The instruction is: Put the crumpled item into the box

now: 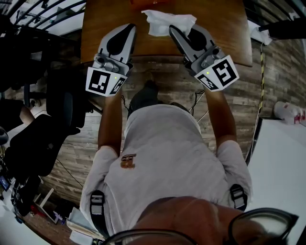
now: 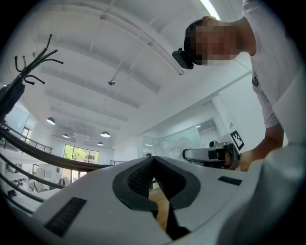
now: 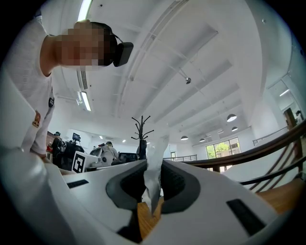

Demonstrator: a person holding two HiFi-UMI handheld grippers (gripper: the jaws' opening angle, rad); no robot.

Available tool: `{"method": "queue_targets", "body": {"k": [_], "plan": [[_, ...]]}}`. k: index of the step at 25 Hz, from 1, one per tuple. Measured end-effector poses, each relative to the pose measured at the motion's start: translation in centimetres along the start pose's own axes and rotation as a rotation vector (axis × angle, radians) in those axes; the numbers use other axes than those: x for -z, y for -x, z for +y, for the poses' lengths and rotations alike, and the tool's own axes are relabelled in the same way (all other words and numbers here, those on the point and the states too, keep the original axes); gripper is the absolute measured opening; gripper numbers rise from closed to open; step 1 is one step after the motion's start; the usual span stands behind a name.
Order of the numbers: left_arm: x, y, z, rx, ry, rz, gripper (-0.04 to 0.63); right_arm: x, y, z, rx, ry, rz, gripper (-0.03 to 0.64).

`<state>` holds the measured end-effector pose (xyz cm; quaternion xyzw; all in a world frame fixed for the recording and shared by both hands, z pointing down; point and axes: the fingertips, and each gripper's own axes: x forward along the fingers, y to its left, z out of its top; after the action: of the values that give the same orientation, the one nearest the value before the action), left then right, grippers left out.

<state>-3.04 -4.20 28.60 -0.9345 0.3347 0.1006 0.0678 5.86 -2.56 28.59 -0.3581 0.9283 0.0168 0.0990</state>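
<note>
A white crumpled paper lies spread over the wooden table near its front edge. My right gripper is shut on its right part. In the right gripper view the paper stands pinched between the dark pads and sticks up past the tips of the right gripper. My left gripper hovers just left of the paper. In its own view the left gripper is shut with nothing between the jaws. An orange-red thing, mostly cut off by the frame, sits at the table's far side.
Black office chairs stand on the wood floor to my left. A white table is at my right. A coat stand rises behind the jaws in the right gripper view. The other gripper shows in the left gripper view.
</note>
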Motion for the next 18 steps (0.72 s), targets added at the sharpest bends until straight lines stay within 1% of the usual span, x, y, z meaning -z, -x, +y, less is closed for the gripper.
{"method": "queue_targets", "body": {"k": [6,10,18], "plan": [[1.3,-4.4,5.2,0.017,0.000,0.008,0.020,0.8,-4.2,-5.2,0.024,-0.002,0.017,0.066],[2.3,-6.1,10.4,0.030,0.001,0.018,0.020,2.0,-9.1,-8.1,0.043,-0.004,0.038,0.066],[5.1,-9.2,18.9,0.046,0.001,0.029,0.020,5.0,-17.5,-13.4,0.050,0.011,0.105,0.066]]}}
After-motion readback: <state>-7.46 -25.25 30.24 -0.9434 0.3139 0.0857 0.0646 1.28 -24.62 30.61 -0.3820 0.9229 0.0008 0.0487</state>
